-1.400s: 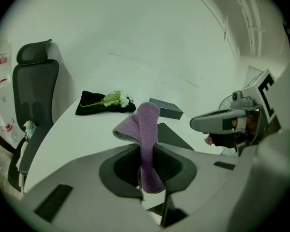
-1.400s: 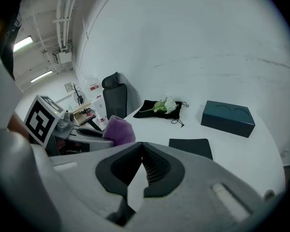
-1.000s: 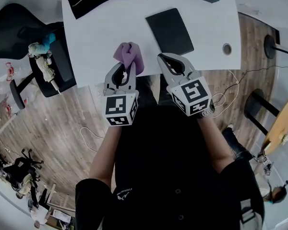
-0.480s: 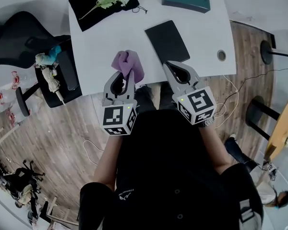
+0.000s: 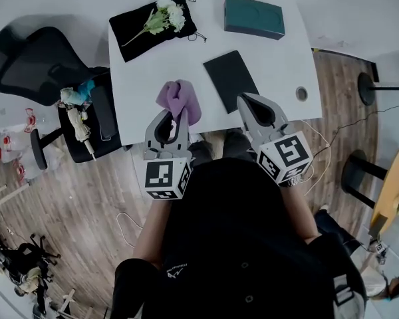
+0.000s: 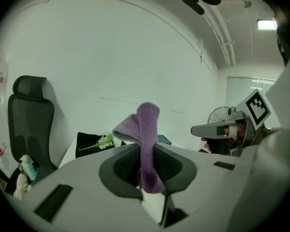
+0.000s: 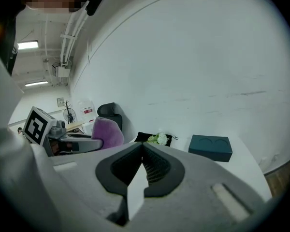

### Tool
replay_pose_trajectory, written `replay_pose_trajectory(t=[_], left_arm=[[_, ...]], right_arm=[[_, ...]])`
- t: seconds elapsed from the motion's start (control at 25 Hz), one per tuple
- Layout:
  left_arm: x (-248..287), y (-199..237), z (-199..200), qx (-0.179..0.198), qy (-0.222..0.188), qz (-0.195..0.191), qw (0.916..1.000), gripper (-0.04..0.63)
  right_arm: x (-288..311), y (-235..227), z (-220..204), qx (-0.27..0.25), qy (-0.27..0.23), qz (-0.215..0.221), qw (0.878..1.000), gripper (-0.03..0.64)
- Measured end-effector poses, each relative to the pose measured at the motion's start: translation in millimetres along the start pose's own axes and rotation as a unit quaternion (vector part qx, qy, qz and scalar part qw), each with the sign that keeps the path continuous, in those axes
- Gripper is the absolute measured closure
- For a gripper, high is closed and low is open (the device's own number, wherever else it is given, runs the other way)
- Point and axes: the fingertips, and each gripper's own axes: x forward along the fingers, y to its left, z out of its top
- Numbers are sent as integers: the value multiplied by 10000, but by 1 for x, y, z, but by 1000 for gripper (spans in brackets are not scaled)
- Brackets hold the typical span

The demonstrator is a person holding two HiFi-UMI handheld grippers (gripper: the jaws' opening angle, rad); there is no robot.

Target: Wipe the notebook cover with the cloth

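Note:
A black notebook [image 5: 230,79] lies flat on the white table [image 5: 146,85], near its front edge. My left gripper [image 5: 175,113] is shut on a purple cloth [image 5: 179,99], which bunches up beyond the jaws over the table's front edge. In the left gripper view the purple cloth [image 6: 146,141] stands up between the closed jaws. My right gripper [image 5: 249,102] is shut with nothing in it, just in front of the notebook's near end. The notebook is hidden in both gripper views.
A teal box [image 5: 254,16] sits at the table's back right, a black cloth with white flowers [image 5: 155,18] at the back left. A cable hole [image 5: 301,94] is near the right front corner. A black office chair [image 5: 46,72] stands left of the table.
The view has shifted so the table sits lower in frame. Both grippers have kept their places near the front edge; the left still holds the cloth.

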Motion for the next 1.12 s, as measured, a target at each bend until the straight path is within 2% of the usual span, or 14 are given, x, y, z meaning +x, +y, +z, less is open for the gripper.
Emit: replay_pose_trajectory(t=[0.32, 0.52, 0.92, 1.12], left_arm=[[-11, 0, 36, 194, -343, 112, 9992, 534], [-22, 4, 63, 291, -652, 217, 9972, 534], [-34, 13, 145, 595, -1390, 290, 9881, 534], [-39, 18, 169, 719, -1591, 288, 9842, 534]], right_arm=[[-12, -2, 43, -377, -385, 92, 9985, 614], [-20, -5, 74, -428, -698, 37, 9966, 614], [-26, -8, 135, -923, -1067, 70, 9900, 614], [-25, 1, 159, -1098, -1238, 151, 9861, 614]])
